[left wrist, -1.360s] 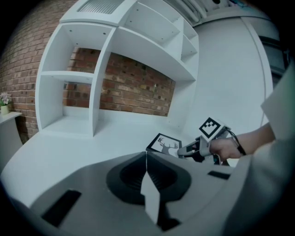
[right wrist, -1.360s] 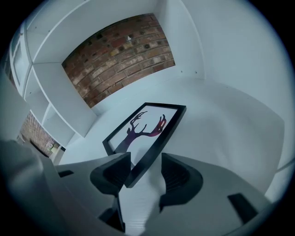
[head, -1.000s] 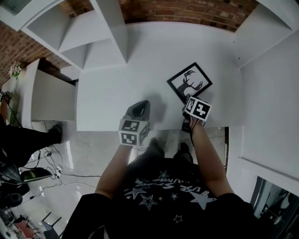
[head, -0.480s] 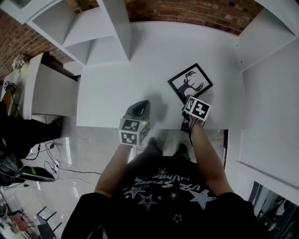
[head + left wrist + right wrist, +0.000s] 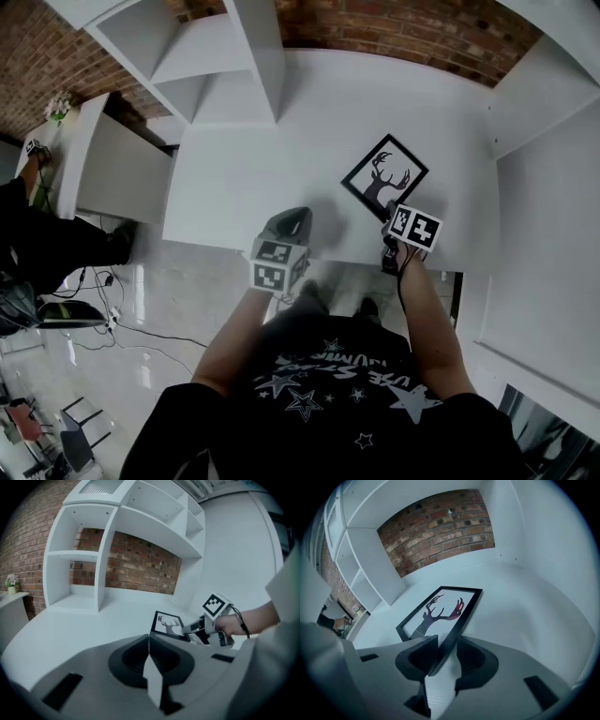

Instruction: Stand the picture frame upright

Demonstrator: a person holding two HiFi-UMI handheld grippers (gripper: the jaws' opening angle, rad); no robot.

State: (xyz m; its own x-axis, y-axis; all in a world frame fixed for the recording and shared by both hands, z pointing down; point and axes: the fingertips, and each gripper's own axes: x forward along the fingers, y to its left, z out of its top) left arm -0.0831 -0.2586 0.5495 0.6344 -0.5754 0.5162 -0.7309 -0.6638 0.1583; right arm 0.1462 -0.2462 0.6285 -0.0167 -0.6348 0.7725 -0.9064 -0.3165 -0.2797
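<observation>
Forearms first: my left forearm (image 5: 232,323) and right forearm (image 5: 424,314) both reach forward from the body to the front edge of the white desk (image 5: 281,150), with the right one set further out to the side. The left gripper (image 5: 293,218) hangs over the front strip of the desk, tipped gently down, its jaws pressed flat together with nothing between them. It sits well to the left of the picture frame (image 5: 384,176).

The frame, black-edged with a deer silhouette, lies flat on the desk, turned diamond-wise to me, with one corner pointing back at my right hand. The right gripper (image 5: 445,641) is pitched steeply down onto that near corner, its marker cube (image 5: 415,228) facing up at the head camera. Its jaws have just been closing and now straddle the frame's dark edge. The left jaw is against the frame, but I can see a gap on the right jaw's side, so it has no clamp on the frame yet.
</observation>
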